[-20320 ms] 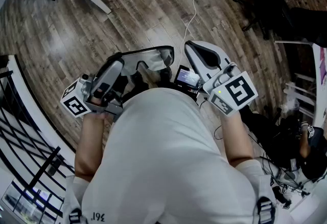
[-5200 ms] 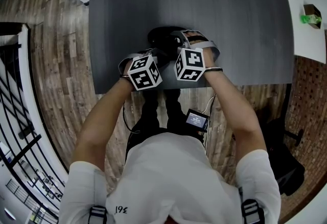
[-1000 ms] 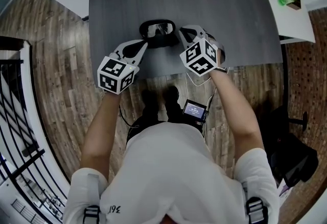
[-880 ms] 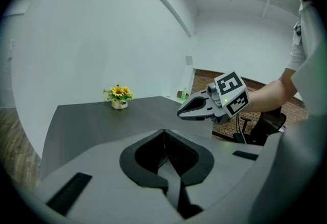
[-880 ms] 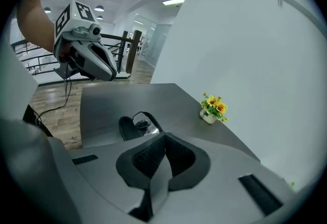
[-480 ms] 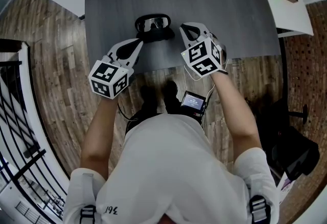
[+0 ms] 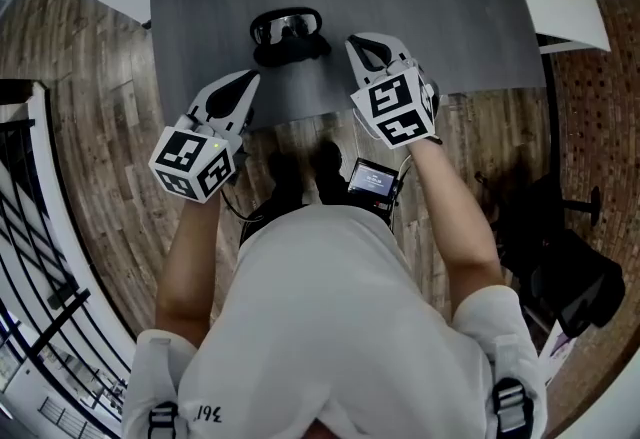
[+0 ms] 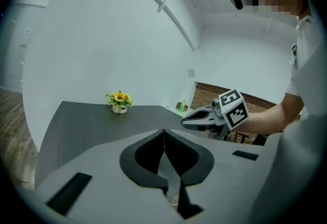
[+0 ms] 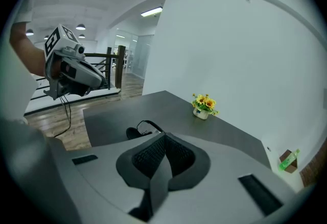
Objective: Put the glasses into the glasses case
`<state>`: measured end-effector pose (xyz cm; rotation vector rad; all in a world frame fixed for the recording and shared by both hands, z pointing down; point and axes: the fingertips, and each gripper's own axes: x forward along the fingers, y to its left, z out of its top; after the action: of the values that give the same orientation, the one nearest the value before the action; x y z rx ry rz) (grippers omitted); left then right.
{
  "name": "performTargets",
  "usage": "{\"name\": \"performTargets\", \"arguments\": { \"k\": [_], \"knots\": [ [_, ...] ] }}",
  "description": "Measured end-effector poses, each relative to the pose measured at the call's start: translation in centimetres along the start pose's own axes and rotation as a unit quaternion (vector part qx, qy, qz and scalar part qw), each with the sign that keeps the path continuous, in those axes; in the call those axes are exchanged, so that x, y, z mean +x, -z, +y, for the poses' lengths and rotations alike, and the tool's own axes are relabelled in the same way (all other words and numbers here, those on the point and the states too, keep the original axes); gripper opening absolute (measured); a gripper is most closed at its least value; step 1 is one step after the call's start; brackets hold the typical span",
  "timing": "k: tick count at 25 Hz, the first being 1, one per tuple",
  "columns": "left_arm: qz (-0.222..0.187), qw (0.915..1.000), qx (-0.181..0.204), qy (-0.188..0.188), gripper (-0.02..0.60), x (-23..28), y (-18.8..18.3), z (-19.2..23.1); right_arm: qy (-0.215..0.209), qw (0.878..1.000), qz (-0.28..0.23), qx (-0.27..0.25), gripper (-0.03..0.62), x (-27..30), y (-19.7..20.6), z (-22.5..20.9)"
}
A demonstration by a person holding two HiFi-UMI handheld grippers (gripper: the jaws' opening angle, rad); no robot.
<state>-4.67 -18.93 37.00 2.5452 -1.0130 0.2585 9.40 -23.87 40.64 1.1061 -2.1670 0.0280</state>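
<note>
Pressed together and empty, left tongs [image 7: 243, 82] and right tongs [image 7: 360, 44] hover short of the glasses [image 7: 285, 26] on the tabletop [image 7: 450, 17]; a grasp looks next.

The dark table [image 7: 450, 7] is open on all sides of the glasses [image 7: 287, 27], which lie near its front edge. 1 small flower pot [image 9: 203, 112] stands well apart at the far edge.

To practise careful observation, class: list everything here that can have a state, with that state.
left gripper: shut, empty.
right gripper: shut, empty.
glasses: on the table, ungripped, against the case.
glasses case: on the table; open or shut unclear.
flower pot: upright.
waist device's screen: lit.
</note>
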Motion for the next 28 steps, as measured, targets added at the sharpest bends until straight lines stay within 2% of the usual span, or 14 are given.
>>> {"name": "performTargets", "arguments": {
  "k": [8, 14, 22, 28],
  "knots": [
    [-0.020, 0.9996, -0.019, 0.001, 0.011, -1.7, -0.5, -0.8, 0.004, 0.999, -0.031, 0.040, 0.011, -2.3, -1.0, 0.8],
    [-0.008, 0.9994, -0.033, 0.011, 0.011, -3.0, 0.7, -2.4, -0.018, 0.995, -0.054, 0.083, 0.011, -4.9, -1.5, 1.8],
    [-0.002, 0.9985, -0.055, 0.005, 0.011, -4.8, 2.3, -3.2, -0.025, 0.995, -0.046, 0.087, 0.009, -6.4, 0.0, 3.0],
    [-0.009, 0.9983, -0.057, 0.001, 0.011, -5.3, 1.1, -4.0, -0.023, 0.994, -0.051, 0.095, 0.009, -7.3, 0.2, 3.4]
  ]
}}
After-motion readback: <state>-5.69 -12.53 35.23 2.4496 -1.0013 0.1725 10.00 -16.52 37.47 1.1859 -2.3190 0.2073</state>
